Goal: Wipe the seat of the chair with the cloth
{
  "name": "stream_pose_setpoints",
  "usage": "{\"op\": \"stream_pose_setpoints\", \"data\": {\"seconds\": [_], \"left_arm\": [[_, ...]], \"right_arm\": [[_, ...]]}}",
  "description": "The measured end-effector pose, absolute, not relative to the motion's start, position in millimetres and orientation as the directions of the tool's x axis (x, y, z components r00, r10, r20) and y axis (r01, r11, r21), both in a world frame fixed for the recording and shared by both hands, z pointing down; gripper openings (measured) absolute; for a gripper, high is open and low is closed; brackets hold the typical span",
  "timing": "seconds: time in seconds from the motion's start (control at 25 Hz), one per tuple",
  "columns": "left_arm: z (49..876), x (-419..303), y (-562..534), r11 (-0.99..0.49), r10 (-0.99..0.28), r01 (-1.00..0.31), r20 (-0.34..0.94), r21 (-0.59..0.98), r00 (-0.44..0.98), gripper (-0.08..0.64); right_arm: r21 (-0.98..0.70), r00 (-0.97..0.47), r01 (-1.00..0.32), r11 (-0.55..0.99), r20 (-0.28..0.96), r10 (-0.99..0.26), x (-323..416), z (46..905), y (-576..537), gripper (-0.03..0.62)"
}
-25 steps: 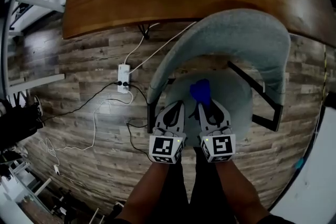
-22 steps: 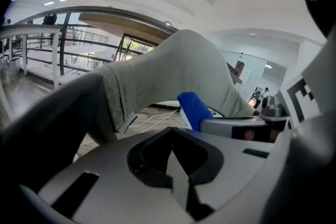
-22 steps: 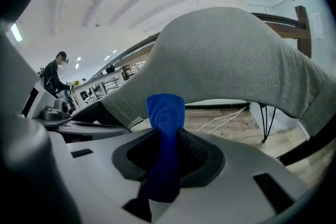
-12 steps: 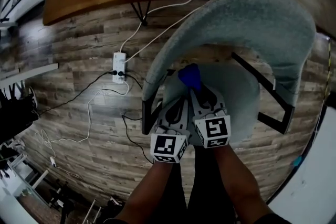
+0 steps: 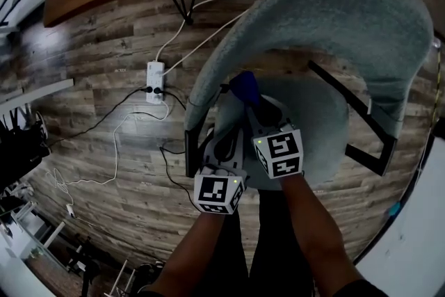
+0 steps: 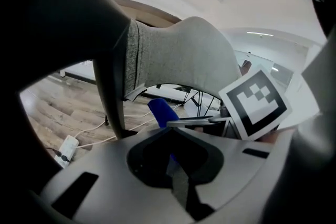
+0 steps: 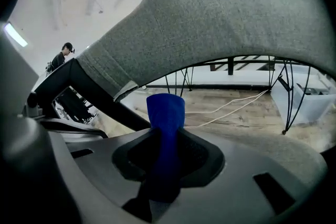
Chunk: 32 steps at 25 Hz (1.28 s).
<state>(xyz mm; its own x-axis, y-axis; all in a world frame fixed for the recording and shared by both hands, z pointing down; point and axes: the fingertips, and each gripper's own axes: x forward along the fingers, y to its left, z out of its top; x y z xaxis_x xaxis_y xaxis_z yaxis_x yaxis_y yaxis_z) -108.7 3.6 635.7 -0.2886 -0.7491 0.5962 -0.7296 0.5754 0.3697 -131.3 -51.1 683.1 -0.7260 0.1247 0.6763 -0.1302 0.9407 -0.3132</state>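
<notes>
Right gripper (image 5: 252,106) is clamped on the blue cloth (image 5: 243,87), which pokes out past its tips over the back-left part of the grey chair seat (image 5: 323,129), just below the backrest (image 5: 334,17). Left gripper (image 5: 224,139) sits just beside it at the seat's left edge, jaws closed on nothing.

grey left hand-held gripper (image 5: 224,137) and right hand-held gripper (image 5: 253,108), each carrying a black-and-white marker cube (image 5: 219,193); dark trousers (image 5: 247,250).
</notes>
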Motion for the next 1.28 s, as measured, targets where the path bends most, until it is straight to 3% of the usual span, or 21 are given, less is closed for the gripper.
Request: {"op": "stream_pose_setpoints", "data": {"seconds": [0.48,1.28], "left_arm": [[643,-104,8,0.578,-0.735,-0.728,0.622,0.368,-0.269,0.004],[656,-89,0,0.559,-0.716,-0.753,0.660,0.346,-0.228,0.003]], "right_arm": [[-0.312,-0.657,-0.145,0.939,0.740,0.144,-135,707,-38,0.103],[-0.238,-0.619,-0.306,0.922,0.785,-0.003,-105,710,-87,0.103]]}}
